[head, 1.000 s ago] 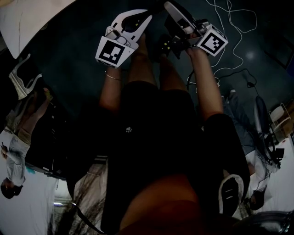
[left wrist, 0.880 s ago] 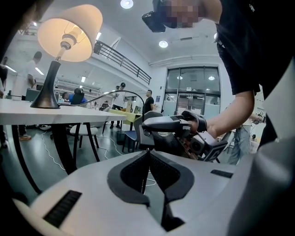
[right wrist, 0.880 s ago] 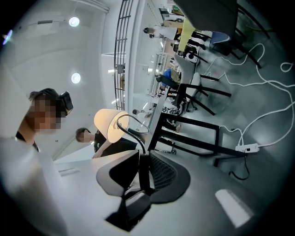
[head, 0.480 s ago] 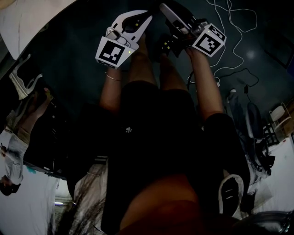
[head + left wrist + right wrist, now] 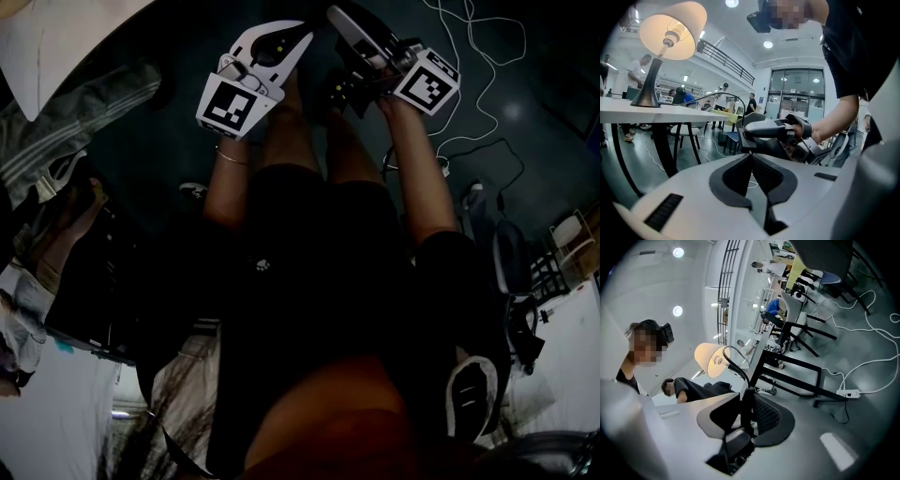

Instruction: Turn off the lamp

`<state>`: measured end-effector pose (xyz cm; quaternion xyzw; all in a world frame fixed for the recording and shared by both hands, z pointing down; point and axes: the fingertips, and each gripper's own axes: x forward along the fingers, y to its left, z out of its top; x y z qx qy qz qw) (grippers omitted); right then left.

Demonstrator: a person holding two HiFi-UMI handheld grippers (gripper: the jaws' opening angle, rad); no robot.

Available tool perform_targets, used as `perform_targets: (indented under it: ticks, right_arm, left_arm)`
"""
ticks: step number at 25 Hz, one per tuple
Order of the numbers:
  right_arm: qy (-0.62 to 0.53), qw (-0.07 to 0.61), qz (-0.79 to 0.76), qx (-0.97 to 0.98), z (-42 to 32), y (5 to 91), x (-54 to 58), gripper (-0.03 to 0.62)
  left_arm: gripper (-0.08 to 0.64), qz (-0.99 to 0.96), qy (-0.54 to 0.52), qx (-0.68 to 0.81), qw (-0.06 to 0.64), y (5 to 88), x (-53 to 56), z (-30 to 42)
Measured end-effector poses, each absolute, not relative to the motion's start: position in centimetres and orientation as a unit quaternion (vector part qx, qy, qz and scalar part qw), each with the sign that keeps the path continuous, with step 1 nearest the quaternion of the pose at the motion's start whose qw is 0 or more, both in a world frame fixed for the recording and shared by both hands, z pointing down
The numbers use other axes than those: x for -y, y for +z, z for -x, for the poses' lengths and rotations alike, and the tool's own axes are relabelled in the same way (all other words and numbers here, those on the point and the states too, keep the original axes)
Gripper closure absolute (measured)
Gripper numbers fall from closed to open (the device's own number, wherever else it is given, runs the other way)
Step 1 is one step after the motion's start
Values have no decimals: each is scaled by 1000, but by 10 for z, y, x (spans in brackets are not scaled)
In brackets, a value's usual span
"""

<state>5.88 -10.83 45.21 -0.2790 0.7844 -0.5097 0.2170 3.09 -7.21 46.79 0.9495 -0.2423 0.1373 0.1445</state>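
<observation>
Little has shifted between the two tools: the right hand-held gripper (image 5: pixel 746 391) has only edged a touch to the left in the head view, while the left hand-held gripper (image 5: pixel 750 155) sits where it was. A grey striped sleeve (image 5: pixel 84 112) has come in at the upper left (a passer-by, it seems). Both are clenched with pads together and nothing visible between them. The lamp (image 5: pixel 670 33) stands lit on the white table (image 5: pixel 628 114), well apart from both tools, which are held low in front of the person. None of this brings the task any nearer; my reading is that the reach toward the lamp's switch has not begun.
</observation>
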Motion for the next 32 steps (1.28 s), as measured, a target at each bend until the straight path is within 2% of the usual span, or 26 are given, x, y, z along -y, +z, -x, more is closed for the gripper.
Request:
perform_targets:
  ticks: [32]
  right_arm:
    - [-526,233,282,-768,-64,458,111,528]
  left_arm:
    - [537,-949,148,238,145,476,74,-35]
